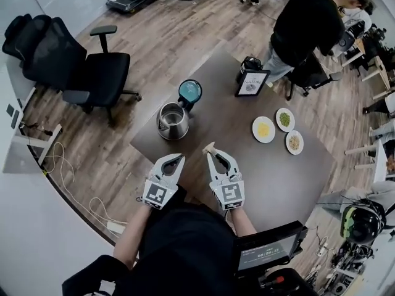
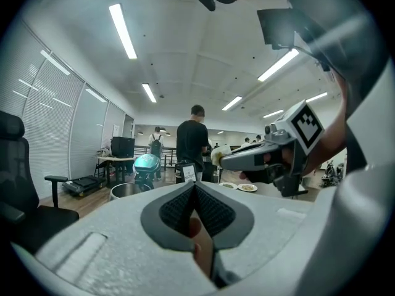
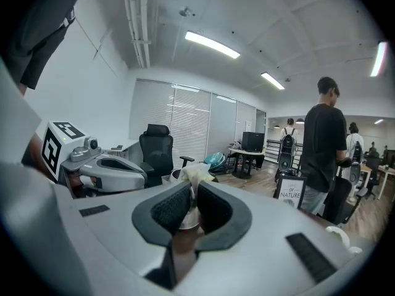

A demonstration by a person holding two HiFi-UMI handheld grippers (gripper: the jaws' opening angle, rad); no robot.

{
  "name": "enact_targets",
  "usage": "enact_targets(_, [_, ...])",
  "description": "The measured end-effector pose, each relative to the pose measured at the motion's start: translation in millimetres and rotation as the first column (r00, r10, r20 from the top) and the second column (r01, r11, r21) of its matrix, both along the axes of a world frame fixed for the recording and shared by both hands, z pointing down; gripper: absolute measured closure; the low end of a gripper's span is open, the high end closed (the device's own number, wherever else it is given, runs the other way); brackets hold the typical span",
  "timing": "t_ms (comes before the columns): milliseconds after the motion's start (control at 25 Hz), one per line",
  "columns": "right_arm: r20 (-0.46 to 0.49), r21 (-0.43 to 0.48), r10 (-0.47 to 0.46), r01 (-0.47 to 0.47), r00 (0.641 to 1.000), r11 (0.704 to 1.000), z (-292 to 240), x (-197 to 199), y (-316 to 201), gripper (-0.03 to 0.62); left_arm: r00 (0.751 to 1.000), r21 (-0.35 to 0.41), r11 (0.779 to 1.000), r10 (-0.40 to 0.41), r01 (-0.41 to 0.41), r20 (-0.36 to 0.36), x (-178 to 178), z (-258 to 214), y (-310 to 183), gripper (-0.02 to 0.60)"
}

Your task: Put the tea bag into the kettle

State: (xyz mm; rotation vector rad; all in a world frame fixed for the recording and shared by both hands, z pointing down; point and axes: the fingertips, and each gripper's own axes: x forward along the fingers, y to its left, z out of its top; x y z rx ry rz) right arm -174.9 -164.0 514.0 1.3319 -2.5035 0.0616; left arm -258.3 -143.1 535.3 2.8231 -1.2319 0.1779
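Observation:
A steel kettle (image 1: 173, 121) stands on the dark table (image 1: 247, 165) with its teal lid (image 1: 189, 92) tipped up and open. My right gripper (image 1: 212, 150) hovers above the table just right of the kettle, shut on a pale tea bag (image 1: 209, 147). In the right gripper view the tea bag (image 3: 194, 174) sticks up between the pads, with the kettle's rim (image 3: 175, 175) just behind it. My left gripper (image 1: 175, 160) floats near the kettle's front, shut with nothing in it. From the left gripper view the kettle (image 2: 128, 190) lies ahead to the left, and the right gripper (image 2: 217, 159) to the right.
A framed sign (image 1: 252, 82) stands at the table's far side. Three small plates (image 1: 263, 129) of food lie to the right. A black office chair (image 1: 74, 60) is on the floor to the left. A person in black (image 1: 305, 23) stands beyond the table.

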Motion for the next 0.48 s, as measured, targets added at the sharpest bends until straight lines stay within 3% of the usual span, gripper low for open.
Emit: enact_targets(480, [-0.012, 0.007, -0.087, 0.087, 0.996, 0.996, 5, -22, -41, 0.556, 0.999, 0.022, 1.000, -0.001, -0.001, 0.050, -3, 0, -6, 0.578])
